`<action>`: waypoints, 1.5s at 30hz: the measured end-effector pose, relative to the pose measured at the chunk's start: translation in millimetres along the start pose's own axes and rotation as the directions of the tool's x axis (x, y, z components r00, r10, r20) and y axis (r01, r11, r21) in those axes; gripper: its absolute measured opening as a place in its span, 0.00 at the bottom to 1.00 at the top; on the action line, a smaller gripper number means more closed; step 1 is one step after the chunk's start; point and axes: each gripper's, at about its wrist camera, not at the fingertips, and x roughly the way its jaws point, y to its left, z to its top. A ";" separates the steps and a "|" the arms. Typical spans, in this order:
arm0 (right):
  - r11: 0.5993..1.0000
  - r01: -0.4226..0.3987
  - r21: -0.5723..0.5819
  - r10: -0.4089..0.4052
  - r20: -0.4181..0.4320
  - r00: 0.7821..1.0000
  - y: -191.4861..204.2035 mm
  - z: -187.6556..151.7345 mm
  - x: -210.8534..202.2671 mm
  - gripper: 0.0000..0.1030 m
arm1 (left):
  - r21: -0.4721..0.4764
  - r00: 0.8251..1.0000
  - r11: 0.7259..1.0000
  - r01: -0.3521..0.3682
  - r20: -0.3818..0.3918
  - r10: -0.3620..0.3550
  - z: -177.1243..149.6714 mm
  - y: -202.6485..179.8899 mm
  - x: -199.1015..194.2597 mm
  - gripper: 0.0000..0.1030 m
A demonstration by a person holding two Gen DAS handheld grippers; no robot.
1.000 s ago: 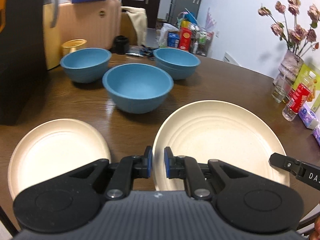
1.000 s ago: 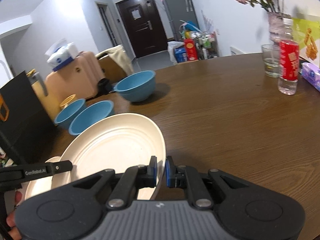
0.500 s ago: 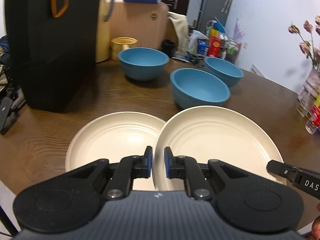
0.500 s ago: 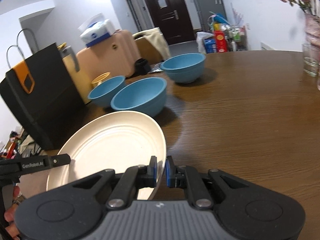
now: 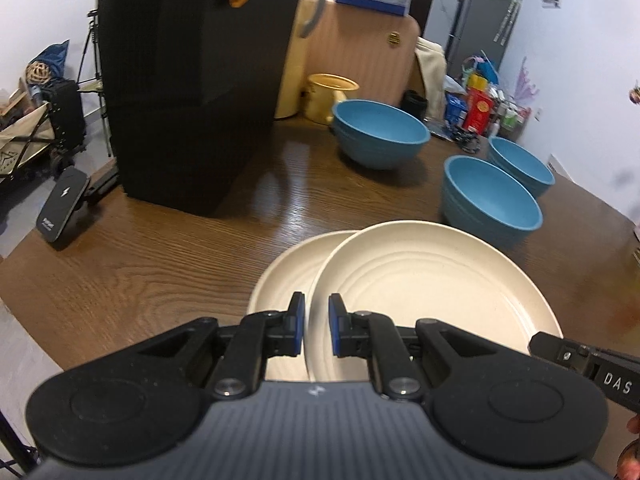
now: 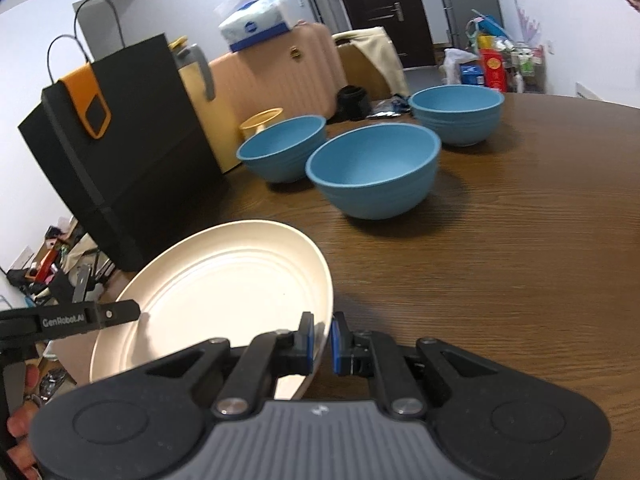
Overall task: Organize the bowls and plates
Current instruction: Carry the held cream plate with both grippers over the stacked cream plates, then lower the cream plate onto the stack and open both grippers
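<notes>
Between the blue-padded jaws of the left gripper [image 5: 316, 330] sits the near rim of a round cream plate with ringed grooves [image 5: 432, 300], and the jaws are clamped on that rim. The right gripper [image 6: 322, 342] has its jaws closed on the opposite edge of the same plate, so the plate is carried between the two tools, tilted in the right wrist view with its left side higher. Each gripper points downward at a slant over the brown wood-grain surface [image 5: 160, 264]. One black finger of the right gripper shows at the right edge of the left wrist view, and a finger of the left gripper crosses the left edge of the right wrist view, with a person's fingertips [image 6: 20, 424] below it.

Under the carried plate, partly covered by it, a second cream round plate [image 5: 280, 280] lies flat on the surface, showing only at its left side. Just beyond stands a deep blue bowl [image 5: 492, 204], a second blue bowl [image 5: 520, 166] close behind it to the right, and a third blue bowl [image 5: 378, 132] farther left. Left of the bowls a tall black paper bag with an orange tag [image 5: 192, 80] stands upright, and behind it all a peach ribbed suitcase [image 5: 360, 56] bears a tissue pack.
</notes>
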 end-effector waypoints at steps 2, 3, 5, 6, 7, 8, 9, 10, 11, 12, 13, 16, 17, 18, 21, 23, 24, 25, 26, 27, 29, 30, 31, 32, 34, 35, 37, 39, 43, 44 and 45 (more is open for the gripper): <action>1.000 -0.006 -0.004 0.006 -0.008 1.000 6.0 0.5 9.0 0.08 | -0.008 1.000 1.000 -0.009 0.003 0.009 1.3 6.9 2.7 0.13; 1.000 -0.007 -0.006 0.007 -0.012 1.000 8.5 0.7 12.8 0.08 | -0.012 1.000 1.000 -0.014 0.003 0.014 1.6 9.5 4.5 0.13; 1.000 -0.010 -0.012 0.010 -0.020 1.000 13.5 0.9 21.3 0.08 | -0.019 1.000 1.000 -0.022 0.001 0.022 2.3 15.6 9.9 0.13; 1.000 -0.011 -0.015 0.010 -0.022 1.000 15.6 0.1 24.0 0.08 | -0.022 1.000 0.999 -0.026 -0.001 0.026 2.9 17.9 12.9 0.13; 1.000 -0.012 -0.020 0.011 -0.024 1.000 17.7 0.1 27.6 0.08 | -0.023 1.000 0.999 -0.029 -0.002 0.029 3.3 20.6 15.9 0.13; 1.000 -0.012 -0.023 0.011 -0.025 1.000 19.6 -0.1 31.1 0.08 | -0.025 0.999 0.999 -0.031 -0.005 0.031 3.3 23.1 18.7 0.13; 1.000 -0.010 -0.025 0.010 -0.025 1.000 21.2 0.5 34.4 0.08 | -0.026 0.999 0.999 -0.034 -0.007 0.034 3.4 25.6 21.1 0.13; 1.000 -0.008 -0.028 0.007 -0.025 1.000 23.1 0.7 37.7 0.08 | -0.027 0.999 0.999 -0.036 -0.008 0.036 3.3 26.9 23.1 0.13; 1.000 -0.006 -0.031 0.005 -0.025 1.000 24.9 0.7 40.3 0.08 | -0.026 0.999 0.999 -0.040 -0.008 0.040 3.4 28.1 25.4 0.13; 0.999 -0.004 -0.034 0.004 -0.020 1.000 26.0 1.1 41.5 0.08 | -0.026 0.999 0.999 -0.043 -0.008 0.043 3.6 29.1 27.6 0.13; 0.999 -0.003 -0.038 0.002 -0.017 1.000 27.0 1.7 42.5 0.08 | -0.027 0.999 0.999 -0.044 -0.008 0.044 3.9 30.0 29.5 0.13; 0.999 -0.001 -0.044 0.000 -0.015 1.000 28.7 2.2 46.3 0.08 | -0.028 0.999 0.999 -0.047 -0.011 0.046 4.5 32.2 35.0 0.13; 0.999 0.000 -0.047 -0.001 -0.016 1.000 28.8 2.1 47.5 0.08 | -0.028 0.999 0.999 -0.047 -0.012 0.046 4.4 32.7 35.8 0.13; 0.999 0.000 -0.048 -0.001 -0.017 1.000 29.1 1.8 48.5 0.08 | -0.028 0.999 0.999 -0.047 -0.011 0.046 4.2 33.4 36.8 0.13; 0.998 0.005 -0.056 -0.006 -0.015 1.000 30.4 0.0 51.3 0.08 | -0.022 0.999 0.999 -0.047 -0.008 0.047 3.7 34.0 38.3 0.13; 0.998 0.009 -0.066 -0.010 -0.007 1.000 31.1 -1.1 50.8 0.08 | -0.015 0.999 0.999 -0.048 -0.004 0.048 3.3 33.6 39.3 0.13; 0.997 0.011 -0.071 -0.011 -0.004 1.000 31.4 -1.2 50.5 0.08 | -0.010 0.999 0.999 -0.051 -0.002 0.051 2.9 32.8 39.9 0.13; 0.997 0.012 -0.075 -0.012 -0.002 1.000 31.7 -1.5 50.1 0.08 | -0.002 0.998 0.998 -0.055 0.001 0.055 2.1 31.1 40.1 0.12; 0.997 0.012 -0.079 -0.012 0.000 1.000 32.4 -2.5 49.0 0.08 | 0.006 0.998 0.998 -0.059 0.003 0.059 1.7 30.2 41.3 0.12; 0.996 0.014 -0.084 -0.014 0.002 1.000 32.9 -2.9 48.7 0.08 | 0.015 0.998 0.998 -0.065 0.007 0.065 0.9 29.0 42.1 0.12; 0.995 0.018 -0.095 -0.017 0.005 1.000 34.1 -3.8 48.2 0.08 | 0.034 0.997 0.997 -0.075 0.010 0.075 -0.9 26.8 43.4 0.13; 0.995 0.019 -0.098 -0.019 0.005 1.000 34.5 -4.1 48.1 0.08 | 0.042 0.997 0.996 -0.082 0.010 0.081 -1.7 25.9 44.0 0.13; 0.995 0.020 -0.100 -0.020 0.003 1.000 35.0 -4.1 48.4 0.08 | 0.046 0.996 0.995 -0.085 0.009 0.085 -2.2 25.5 44.8 0.13; 0.995 0.020 -0.100 -0.020 0.001 1.000 35.1 -3.9 48.5 0.08 | 0.048 0.996 0.995 -0.086 0.008 0.086 -2.6 25.2 45.4 0.13; 0.995 0.020 -0.102 -0.021 -0.003 1.000 35.7 -3.4 49.2 0.09 | 0.049 0.996 0.995 -0.087 0.003 0.087 -3.1 25.9 46.7 0.13; 0.995 0.020 -0.102 -0.020 -0.004 1.000 35.6 -3.1 49.6 0.09 | 0.051 0.996 0.995 -0.088 0.003 0.088 -3.3 26.0 47.1 0.13; 0.995 0.016 -0.098 -0.017 -0.008 1.000 35.3 -2.4 50.3 0.11 | 0.054 0.996 0.995 -0.088 0.000 0.089 -3.5 26.0 48.0 0.13; 0.995 0.017 -0.096 -0.018 -0.008 1.000 35.5 -1.5 51.1 0.12 | 0.057 0.996 0.995 -0.087 -0.001 0.088 -4.4 25.4 49.3 0.13; 0.998 0.001 -0.067 -0.002 -0.013 1.000 31.5 0.6 51.7 0.15 | 0.059 0.997 0.995 -0.080 0.000 0.081 -4.9 25.4 50.6 0.13; 0.998 -0.004 -0.060 0.003 -0.014 1.000 30.7 0.8 52.0 0.17 | 0.061 0.997 0.995 -0.080 0.001 0.080 -5.4 25.1 50.5 0.13; 0.998 -0.007 -0.055 0.006 -0.016 1.000 30.2 0.6 52.2 0.19 | 0.063 0.997 0.995 -0.079 0.002 0.079 -5.6 24.8 50.5 0.14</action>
